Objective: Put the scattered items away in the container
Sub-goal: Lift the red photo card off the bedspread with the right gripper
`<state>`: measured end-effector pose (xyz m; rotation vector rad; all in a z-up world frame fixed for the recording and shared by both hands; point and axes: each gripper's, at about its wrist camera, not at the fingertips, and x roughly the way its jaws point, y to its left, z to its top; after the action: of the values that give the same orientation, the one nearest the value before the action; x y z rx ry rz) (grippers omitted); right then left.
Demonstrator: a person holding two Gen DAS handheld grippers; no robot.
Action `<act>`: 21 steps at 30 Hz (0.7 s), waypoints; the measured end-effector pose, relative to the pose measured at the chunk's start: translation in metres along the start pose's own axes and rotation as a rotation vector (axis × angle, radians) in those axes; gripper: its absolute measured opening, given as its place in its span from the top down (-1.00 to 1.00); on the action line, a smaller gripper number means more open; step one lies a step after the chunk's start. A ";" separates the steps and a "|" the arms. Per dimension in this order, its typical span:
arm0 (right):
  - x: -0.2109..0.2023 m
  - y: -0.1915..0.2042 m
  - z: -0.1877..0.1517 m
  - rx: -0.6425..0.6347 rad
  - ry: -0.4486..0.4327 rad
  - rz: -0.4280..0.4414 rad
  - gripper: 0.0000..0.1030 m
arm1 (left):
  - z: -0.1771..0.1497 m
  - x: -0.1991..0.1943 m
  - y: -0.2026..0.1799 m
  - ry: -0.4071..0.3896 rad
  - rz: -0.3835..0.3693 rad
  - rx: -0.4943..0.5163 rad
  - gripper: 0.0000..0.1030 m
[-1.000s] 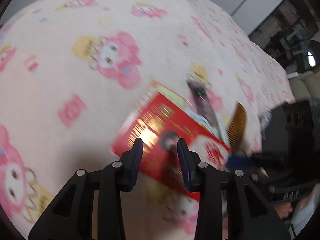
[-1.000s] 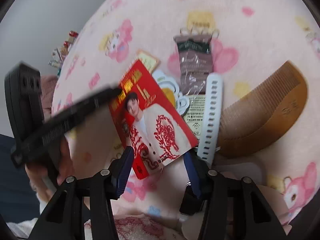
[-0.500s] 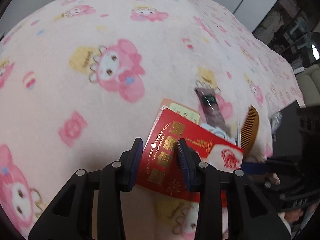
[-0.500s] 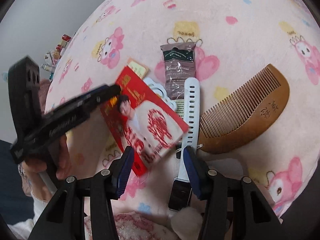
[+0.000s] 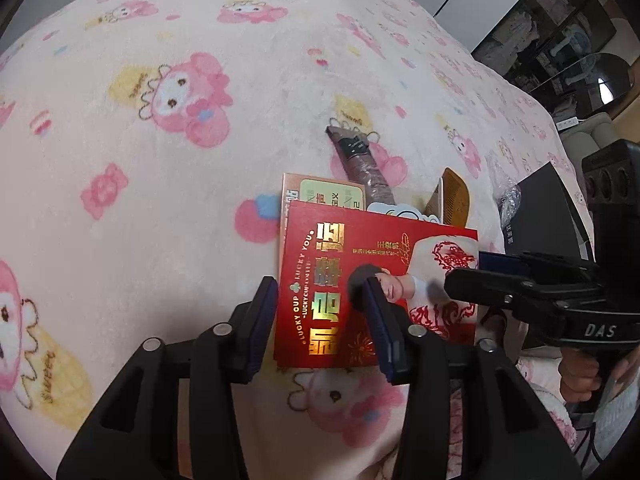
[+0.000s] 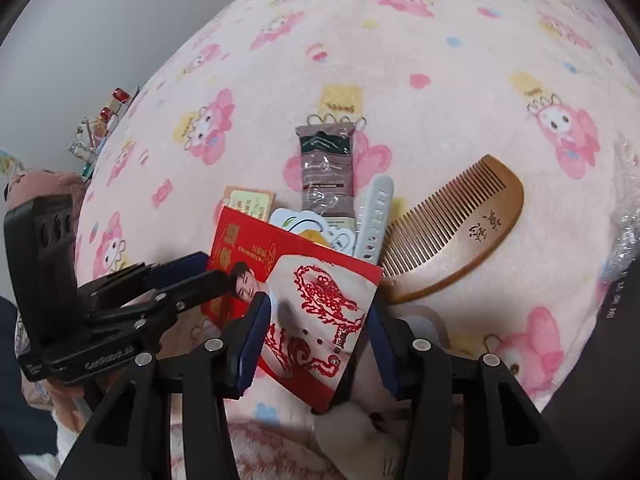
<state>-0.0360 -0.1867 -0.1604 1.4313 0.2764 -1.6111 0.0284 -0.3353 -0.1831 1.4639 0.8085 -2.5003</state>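
A red printed card (image 5: 360,280) (image 6: 304,292) lies on a pile of small items on the pink blanket. My left gripper (image 5: 322,308) is open, its jaws over the card's near left part. My right gripper (image 6: 318,324) is open, its jaws over the card's right end. Under and behind the card lie a brown sachet (image 6: 326,172) (image 5: 362,160), a white watch strap (image 6: 374,216), a wooden comb (image 6: 456,228) (image 5: 450,196), a small beige card (image 6: 250,202) (image 5: 324,194) and a white sticker (image 6: 310,226). The left gripper also shows in the right wrist view (image 6: 188,276).
A dark box (image 5: 548,212) stands at the bed's right edge, beside crinkled clear plastic (image 6: 624,216). Small bottles and clutter (image 6: 100,124) sit at the far left beyond the blanket. A pink towel (image 6: 44,184) lies at the left.
Both grippers have come closer to the red card; it now lies between the jaws of each. The watch body seen before is now hidden under the card.
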 end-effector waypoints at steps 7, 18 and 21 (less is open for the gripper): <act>-0.018 -0.008 -0.008 0.022 -0.010 0.035 0.14 | -0.008 -0.002 -0.011 -0.037 0.062 -0.005 -0.20; -0.015 0.005 -0.012 -0.024 -0.001 0.100 0.15 | -0.012 0.012 -0.008 0.011 -0.076 -0.005 -0.19; -0.008 0.008 -0.014 -0.041 0.021 0.029 0.24 | -0.017 0.008 -0.011 0.008 -0.121 -0.002 -0.19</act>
<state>-0.0216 -0.1774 -0.1550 1.4157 0.2979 -1.5586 0.0331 -0.3166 -0.1922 1.4677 0.9273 -2.5808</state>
